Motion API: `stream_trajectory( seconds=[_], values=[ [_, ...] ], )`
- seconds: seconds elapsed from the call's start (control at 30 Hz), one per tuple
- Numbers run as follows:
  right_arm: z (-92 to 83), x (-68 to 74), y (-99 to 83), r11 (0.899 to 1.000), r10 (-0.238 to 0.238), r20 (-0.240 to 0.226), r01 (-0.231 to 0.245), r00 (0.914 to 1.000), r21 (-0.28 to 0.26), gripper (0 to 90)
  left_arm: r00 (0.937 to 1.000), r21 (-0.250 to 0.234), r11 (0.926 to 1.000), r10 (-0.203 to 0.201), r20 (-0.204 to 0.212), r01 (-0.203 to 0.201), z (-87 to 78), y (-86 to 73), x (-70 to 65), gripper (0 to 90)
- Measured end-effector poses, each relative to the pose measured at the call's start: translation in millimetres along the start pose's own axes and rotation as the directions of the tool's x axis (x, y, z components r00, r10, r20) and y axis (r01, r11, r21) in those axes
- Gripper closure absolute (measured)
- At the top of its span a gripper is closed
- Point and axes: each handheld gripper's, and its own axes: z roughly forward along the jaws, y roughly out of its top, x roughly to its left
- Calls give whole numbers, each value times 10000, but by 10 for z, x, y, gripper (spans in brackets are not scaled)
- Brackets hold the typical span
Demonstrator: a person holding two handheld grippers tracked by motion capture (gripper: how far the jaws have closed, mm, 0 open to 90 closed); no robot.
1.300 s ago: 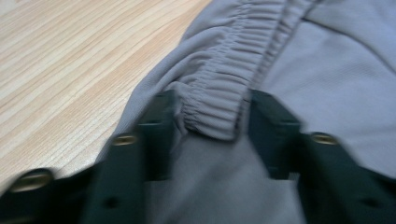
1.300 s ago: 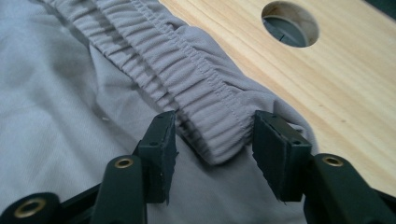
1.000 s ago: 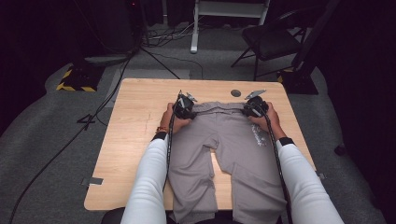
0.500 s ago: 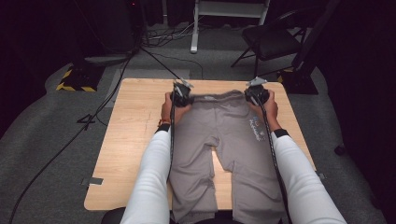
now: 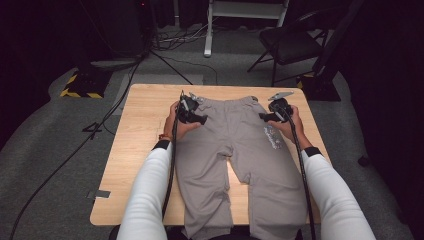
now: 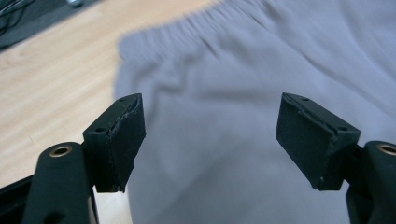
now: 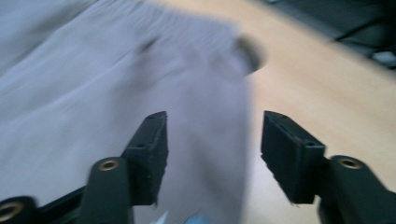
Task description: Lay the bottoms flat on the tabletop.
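Note:
Grey trousers [image 5: 235, 145] lie flat on the wooden table [image 5: 145, 130], waistband toward the far edge and legs running to the near edge. My left gripper [image 5: 191, 111] hovers over the waistband's left corner. Its jaws have just been opening and stand wide apart with nothing between them, the cloth [image 6: 224, 60] lying below the left gripper [image 6: 212, 105]. My right gripper [image 5: 276, 111] hangs over the waistband's right corner. It too has just been opening, and the right gripper [image 7: 215, 119] is open above the trousers' edge [image 7: 70, 84] and bare wood [image 7: 317, 102].
A small dark round spot [image 7: 254, 53] marks the table by the waistband's right corner. Beyond the table stand a black chair [image 5: 295, 42] and a white frame [image 5: 240, 10]. Cables [image 5: 100, 130] run over the grey floor at the left, near a yellow-and-black striped base [image 5: 82, 85].
Both grippers pushed the waistband toward the far edge, then let go of it, opened and drew back a little above the cloth. The trousers now lie slightly farther up the table.

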Motion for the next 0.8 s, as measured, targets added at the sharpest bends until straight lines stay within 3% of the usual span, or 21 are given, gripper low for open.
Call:
stream_trajectory(
  seconds=[0.07, 0.13, 0.2, 0.27, 0.33, 0.37, 0.43, 0.53, 0.6, 0.67, 0.8],
  values=[
    [-63, 52, -122, 9998, -157, -611, 163, 9980, 89, 379, 9996, 148, 9995, 288, 63, -289, -74, -101, -81, 233],
    [-123, 101, -211, 9996, -252, -1076, 266, 9939, 113, 350, 9964, 121, 9972, 731, 431, -737, -177, -243, -200, 225],
    [-204, 154, -330, 9992, -393, -1830, 408, 9823, 44, 349, 9925, 108, 9956, 918, 812, -930, -243, -377, -294, 224],
    [-250, 212, -432, 9974, -678, -1871, 715, 9800, 130, 354, 9906, 231, 9936, 1080, 836, -1103, -285, -474, -370, 220],
    [-275, 268, -542, 9948, -858, -2205, 956, 9716, 342, 357, 9866, 222, 9931, 1118, 1189, -1152, -341, -586, -451, 219],
    [-283, 291, -574, 9929, -989, -2105, 1106, 9726, 444, 357, 9860, 238, 9931, 1110, 1241, -1148, -364, -630, -486, 218],
    [-308, 327, -659, 9902, -1152, -2313, 1302, 9660, 506, 360, 9804, 190, 9928, 1140, 1604, -1186, -412, -715, -531, 203],
    [-382, 325, -761, 9938, -891, -2513, 1029, 9638, 422, 356, 9774, 250, 9918, 1188, 1749, -1250, -454, -839, -599, 207],
    [-448, 326, -834, 9946, -806, -2507, 944, 9647, 435, 352, 9739, 580, 9852, 1496, 1710, -1615, -473, -935, -664, 207],
    [-522, 324, -910, 9948, -795, -2370, 922, 9683, 428, 348, 9709, 494, 9889, 1271, 2029, -1398, -502, -1014, -686, 211],
    [-676, 313, -1091, 9974, -507, -2245, 607, 9731, 379, 340, 9700, 336, 9914, 1166, 2134, -1265, -632, -1182, -725, 209]
  ],
)
